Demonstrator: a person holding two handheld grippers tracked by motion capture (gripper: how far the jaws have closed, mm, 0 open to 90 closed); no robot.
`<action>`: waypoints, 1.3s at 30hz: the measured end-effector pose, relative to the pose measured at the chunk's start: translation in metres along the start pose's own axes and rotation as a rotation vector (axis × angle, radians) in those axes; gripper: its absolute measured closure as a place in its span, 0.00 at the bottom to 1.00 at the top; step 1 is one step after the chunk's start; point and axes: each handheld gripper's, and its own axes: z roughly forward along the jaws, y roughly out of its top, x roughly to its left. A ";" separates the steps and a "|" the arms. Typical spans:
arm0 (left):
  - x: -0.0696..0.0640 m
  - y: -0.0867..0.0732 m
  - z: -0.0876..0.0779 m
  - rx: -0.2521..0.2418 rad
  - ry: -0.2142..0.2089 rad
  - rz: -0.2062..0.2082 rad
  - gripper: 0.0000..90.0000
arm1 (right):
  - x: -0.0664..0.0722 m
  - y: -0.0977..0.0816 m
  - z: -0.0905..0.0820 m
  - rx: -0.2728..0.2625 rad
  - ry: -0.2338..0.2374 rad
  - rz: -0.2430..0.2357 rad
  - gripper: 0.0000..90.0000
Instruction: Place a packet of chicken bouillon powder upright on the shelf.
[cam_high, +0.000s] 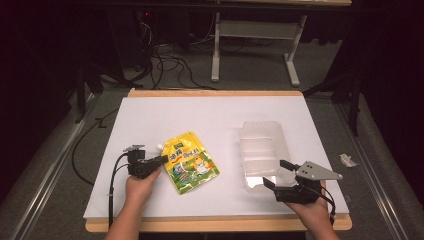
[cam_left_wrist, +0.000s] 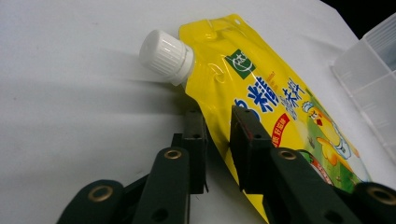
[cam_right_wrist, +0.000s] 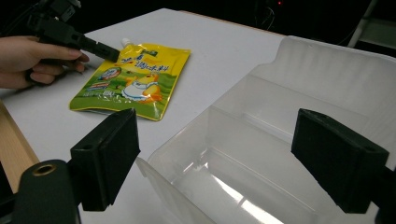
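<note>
A yellow spouted pouch (cam_high: 192, 161) with a white screw cap (cam_left_wrist: 166, 56) lies flat on the white table top, left of centre. My left gripper (cam_high: 162, 160) comes in from its left side below the cap. In the left gripper view the two jaws (cam_left_wrist: 217, 116) stand close together, one on each side of the pouch's (cam_left_wrist: 280, 98) side edge, with the pads against it. My right gripper (cam_high: 274, 172) is open wide at the near end of a clear plastic container (cam_high: 260, 125). The container's near wall (cam_right_wrist: 187, 154) sits between its pads (cam_right_wrist: 109, 149) without touching them.
The clear container (cam_right_wrist: 289, 46) has inner dividers and nothing in it. The white sheet (cam_high: 200, 115) lies on a wooden board whose edge runs along the front (cam_high: 215, 224). Behind the table are a desk frame (cam_high: 255, 30) and loose cables on the floor.
</note>
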 end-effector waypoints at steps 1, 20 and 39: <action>-0.001 0.000 0.000 -0.003 0.004 0.015 0.90 | 0.000 0.000 0.000 -0.001 0.000 0.002 0.17; -0.030 0.000 -0.010 -0.104 0.086 0.173 1.00 | 0.001 0.001 -0.002 -0.004 -0.011 -0.008 0.17; -0.065 0.002 -0.031 -0.236 0.102 0.333 1.00 | -0.001 0.001 -0.004 -0.020 -0.021 0.002 0.17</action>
